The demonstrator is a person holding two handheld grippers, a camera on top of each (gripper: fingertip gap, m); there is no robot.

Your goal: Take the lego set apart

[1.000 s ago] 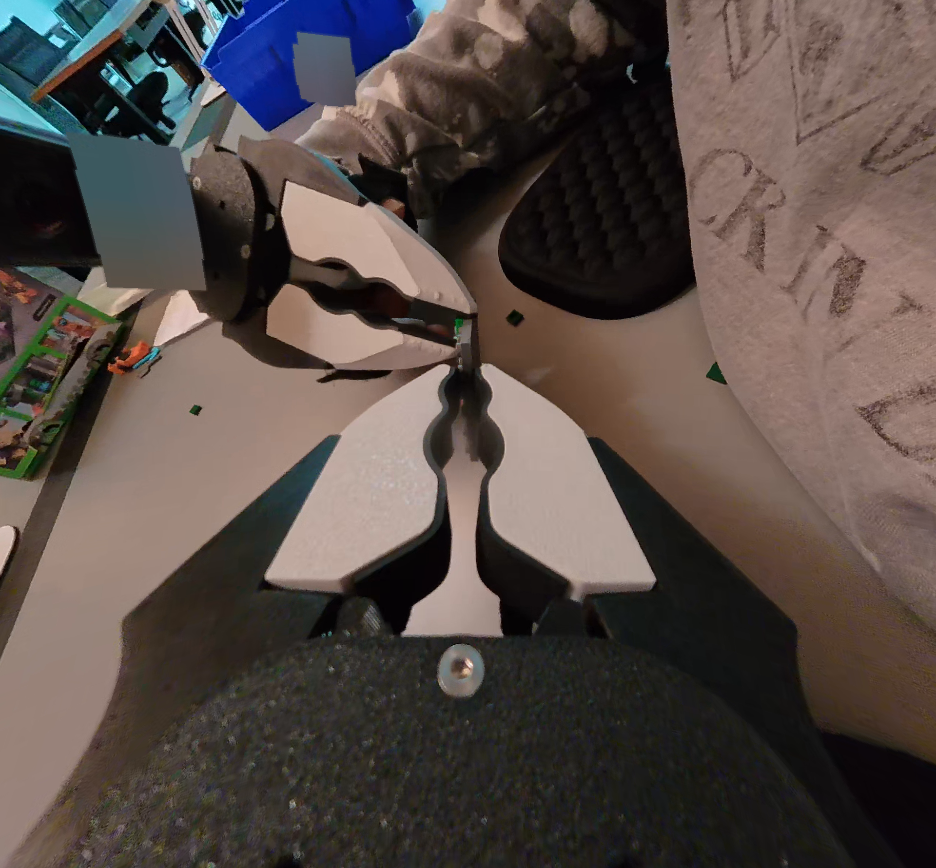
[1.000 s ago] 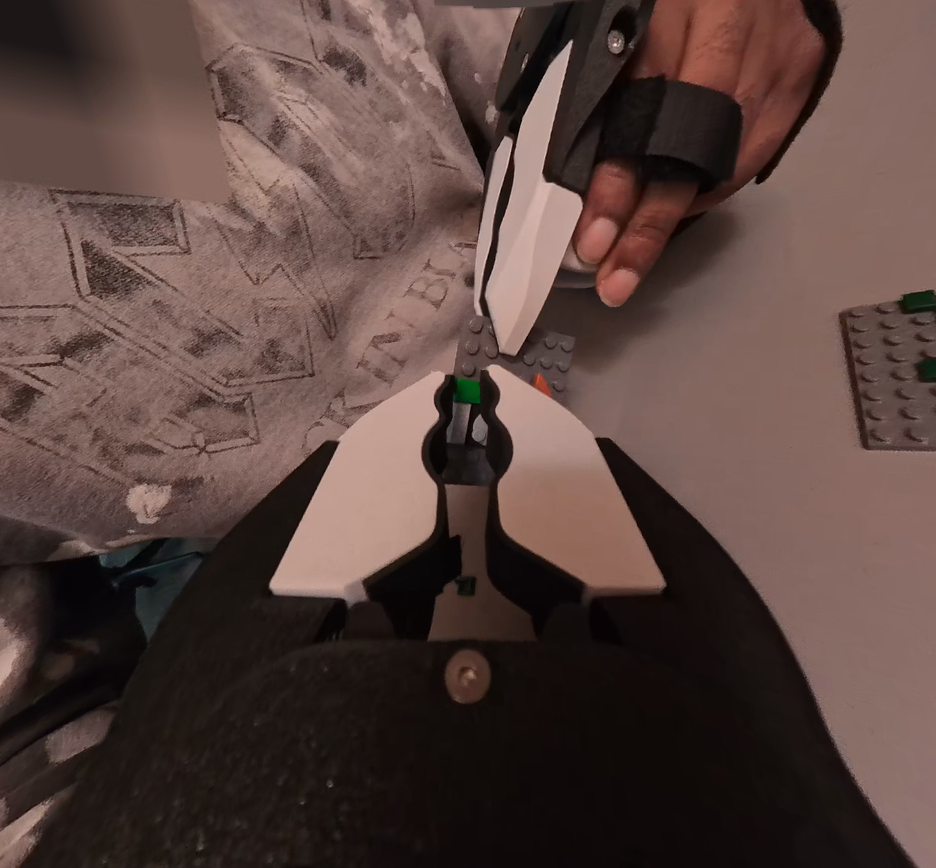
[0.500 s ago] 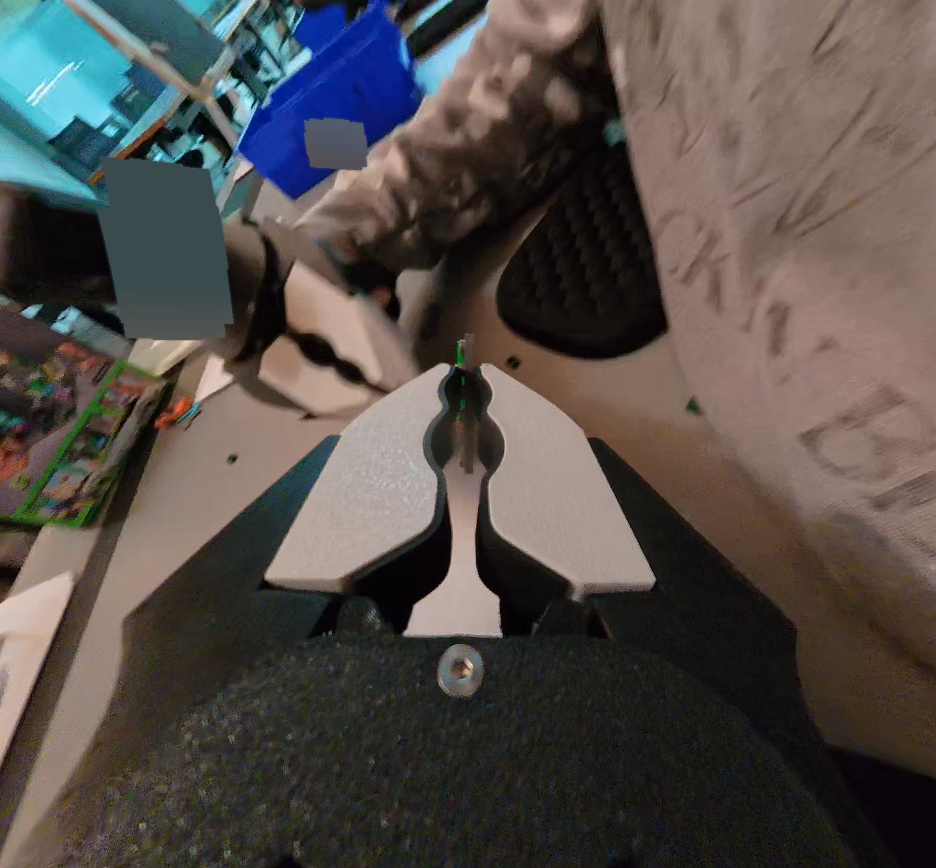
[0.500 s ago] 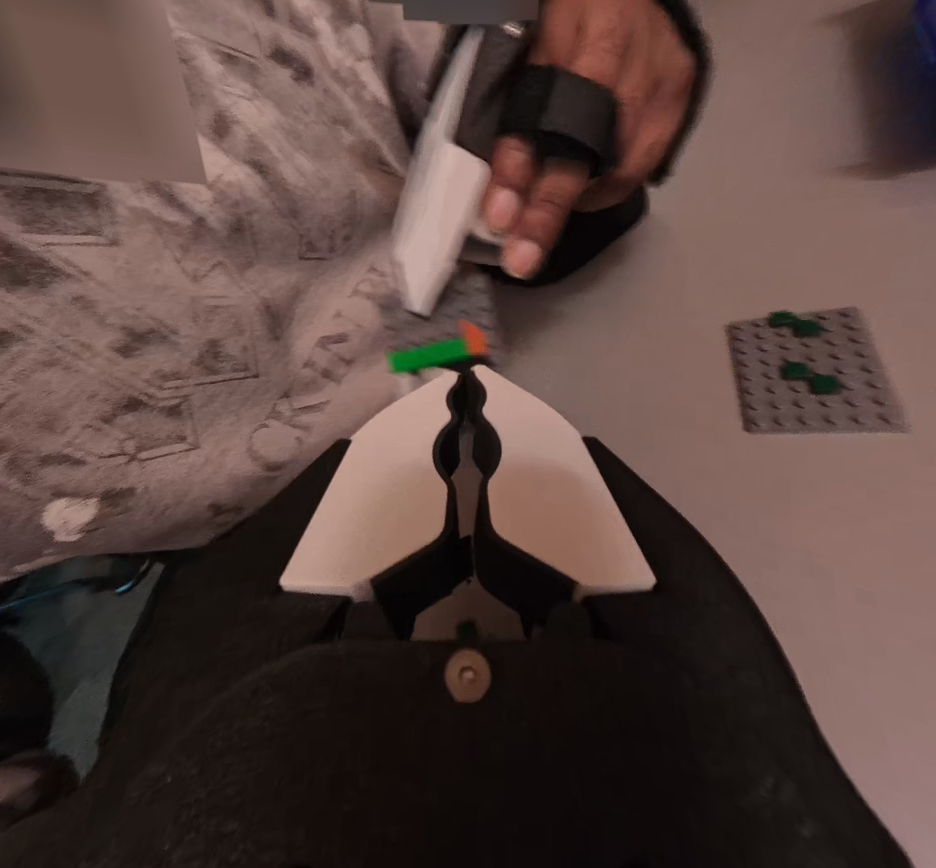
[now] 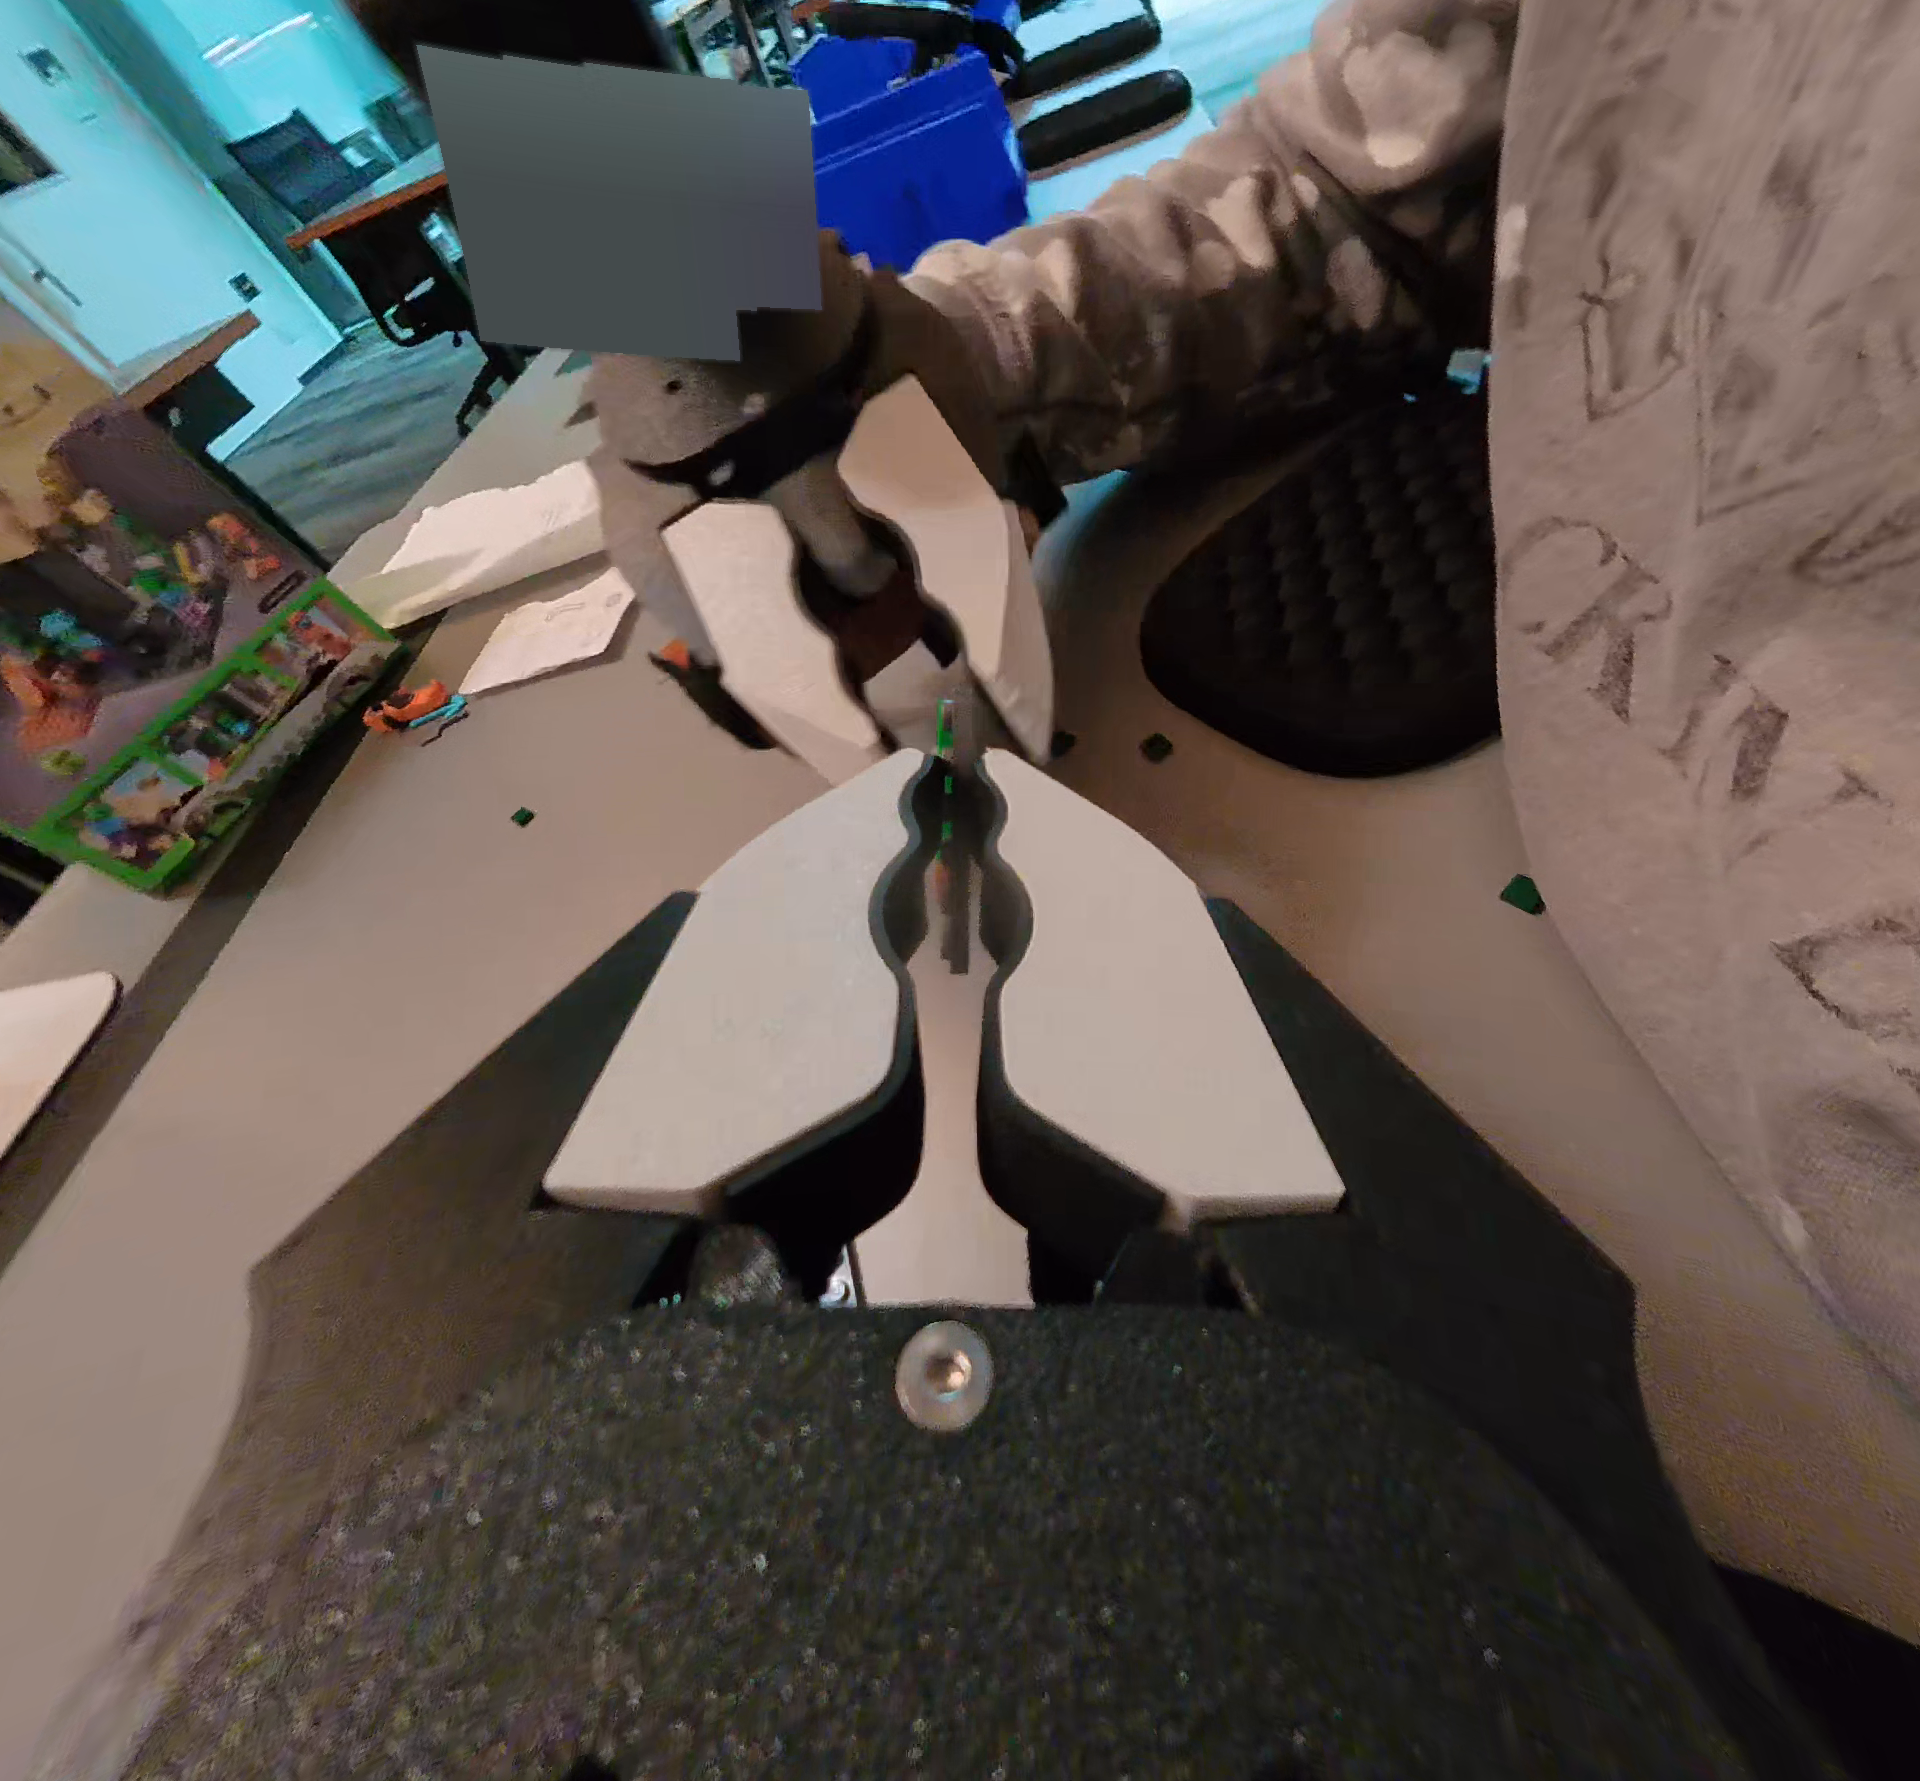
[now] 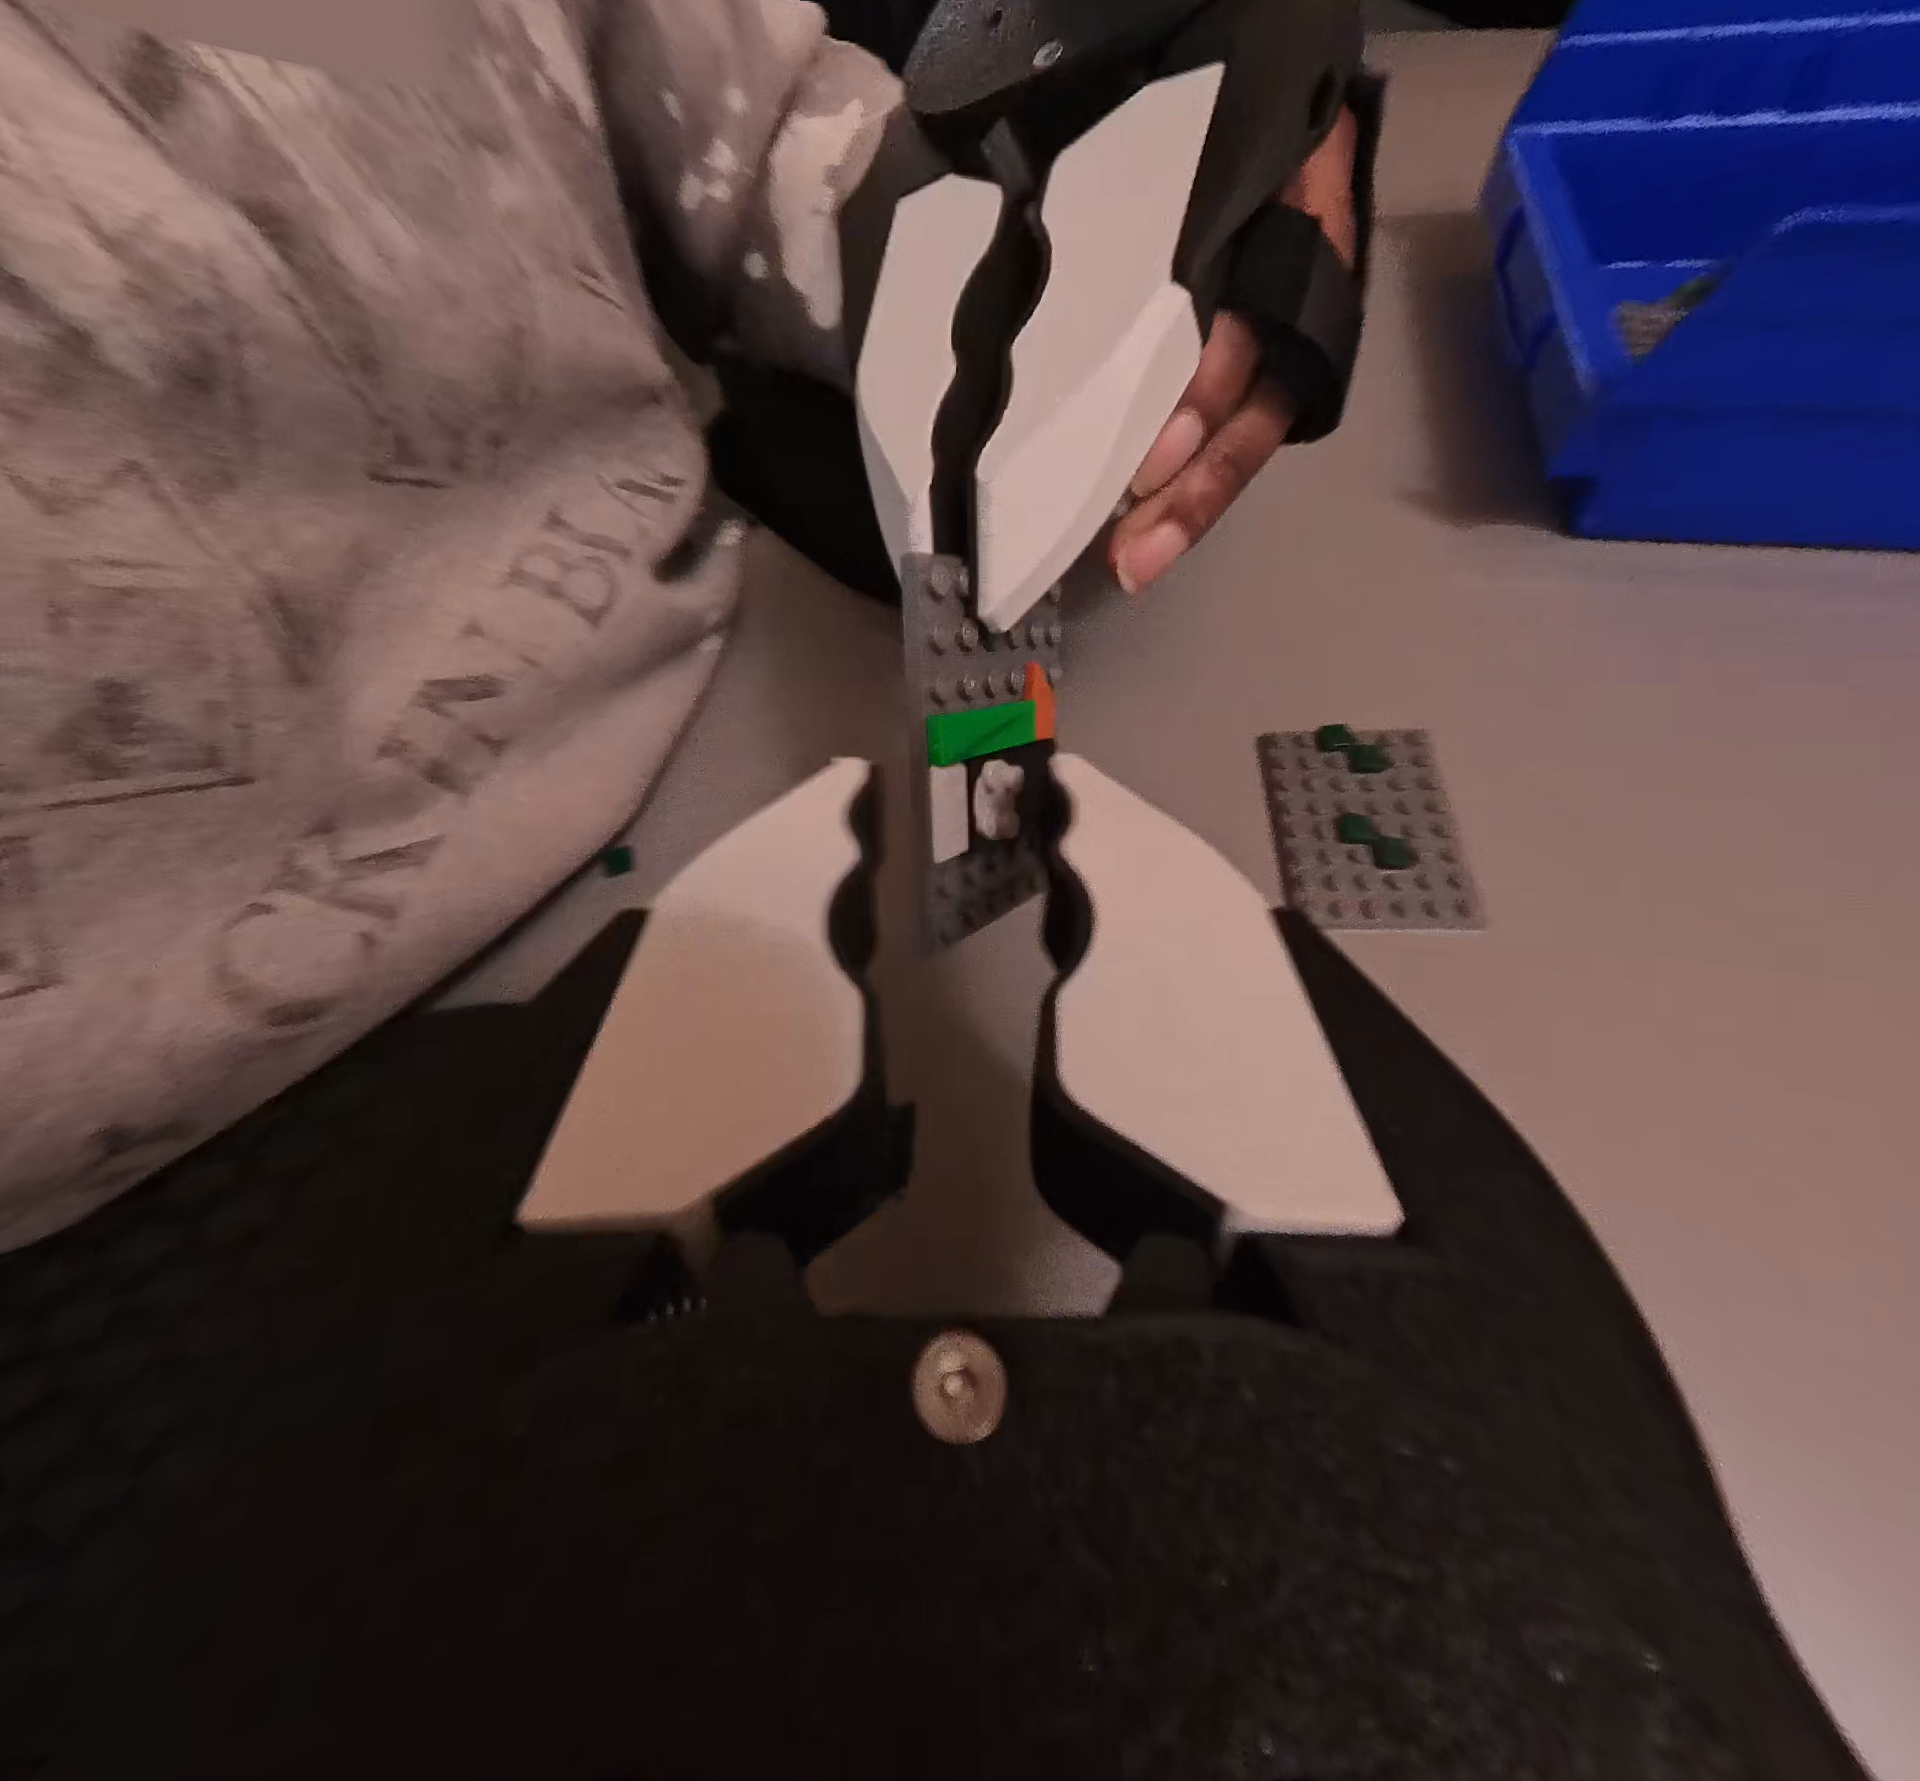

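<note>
Reopened beside the studded grey lego plate (image 6: 982, 682) clamped in the left gripper (image 6: 961, 578), the right gripper (image 6: 961, 775) should pinch the bright green tile (image 6: 982, 732) squarely and peel outward.

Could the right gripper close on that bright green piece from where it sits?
Probably yes. The right gripper is open with the grey plate between its fingertips, held by the left gripper. The green piece lies just ahead of the tips, nothing blocking, so a slight push forward seems enough.

the right gripper (image 6: 961, 786) has let go and spread wide around the plate (image 6: 982, 755); blue bin (image 6: 1714, 225) now in view.
</note>
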